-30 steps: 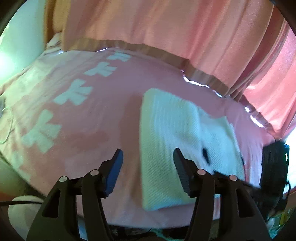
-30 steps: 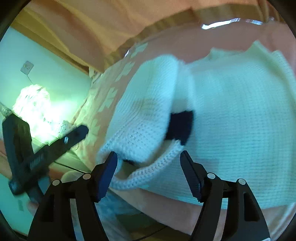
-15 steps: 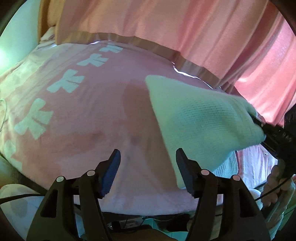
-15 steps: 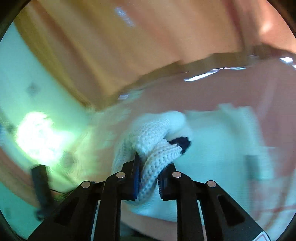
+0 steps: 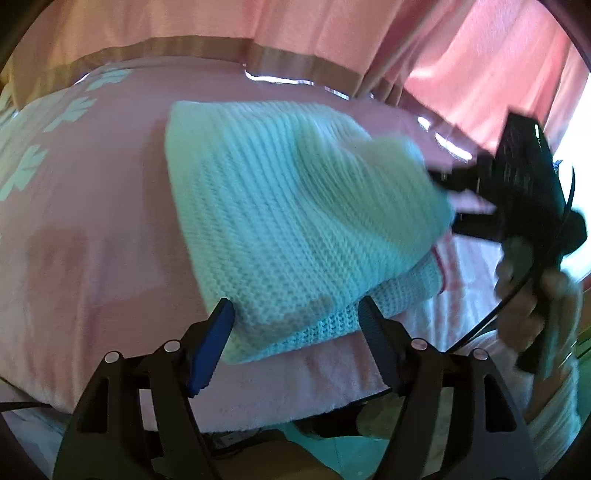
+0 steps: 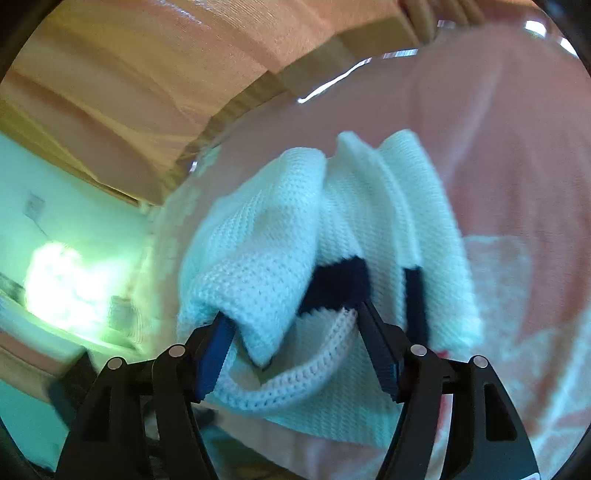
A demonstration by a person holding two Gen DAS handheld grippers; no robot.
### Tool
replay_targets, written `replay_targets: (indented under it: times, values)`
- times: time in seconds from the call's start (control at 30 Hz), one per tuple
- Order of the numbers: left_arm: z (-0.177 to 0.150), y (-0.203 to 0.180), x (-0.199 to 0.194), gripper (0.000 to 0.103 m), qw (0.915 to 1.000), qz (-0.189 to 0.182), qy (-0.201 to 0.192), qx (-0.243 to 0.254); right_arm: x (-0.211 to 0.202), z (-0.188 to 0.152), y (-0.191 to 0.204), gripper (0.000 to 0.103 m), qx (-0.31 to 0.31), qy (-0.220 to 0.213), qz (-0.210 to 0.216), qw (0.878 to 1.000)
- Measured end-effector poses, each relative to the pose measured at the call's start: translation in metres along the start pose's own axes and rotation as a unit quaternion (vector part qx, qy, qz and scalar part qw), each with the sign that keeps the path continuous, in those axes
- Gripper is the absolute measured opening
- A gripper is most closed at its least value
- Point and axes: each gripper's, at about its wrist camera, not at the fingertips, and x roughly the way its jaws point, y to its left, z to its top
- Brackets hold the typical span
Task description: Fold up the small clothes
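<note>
A small white knitted garment (image 5: 295, 221) with dark blue patches lies folded on the pink blanket (image 5: 92, 229). My left gripper (image 5: 295, 332) is open, its jaws apart just in front of the garment's near edge. My right gripper (image 6: 291, 343) is open too; the garment's (image 6: 295, 240) folded layers and ribbed hem lie loose between its spread fingers. In the left wrist view the right gripper (image 5: 461, 206) shows at the garment's right end, held by a hand.
The blanket has pale cross-shaped motifs (image 5: 22, 170) on its left part. Pink curtains (image 5: 332, 29) hang behind the bed. A bright lamp-like glow (image 6: 62, 280) sits at the left in the right wrist view.
My right gripper, shut on the garment's folded edge half a second ago, has opened and let it go. The garment now lies folded over. My left gripper came closer to its near edge.
</note>
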Motion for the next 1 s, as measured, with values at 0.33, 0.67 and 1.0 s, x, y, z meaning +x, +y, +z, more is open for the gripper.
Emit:
replay_targets:
  times: [0.33,0.67,1.0]
  values:
    - [-0.002,0.002,0.013,0.052,0.9994,0.02,0.016,0.024,0.02,0.016,0.003,0.07,0.016,0.066,0.093,0.993]
    - [-0.007,-0.004,0.012,0.061,0.9983,0.041,0.016,0.038,0.001,0.024,0.003,0.07,0.006,0.071,0.147,0.987]
    - [-0.008,0.002,0.016,0.068,0.9977,0.056,0.021,0.033,-0.026,0.006,0.017,0.082,-0.047,0.03,0.046,0.997]
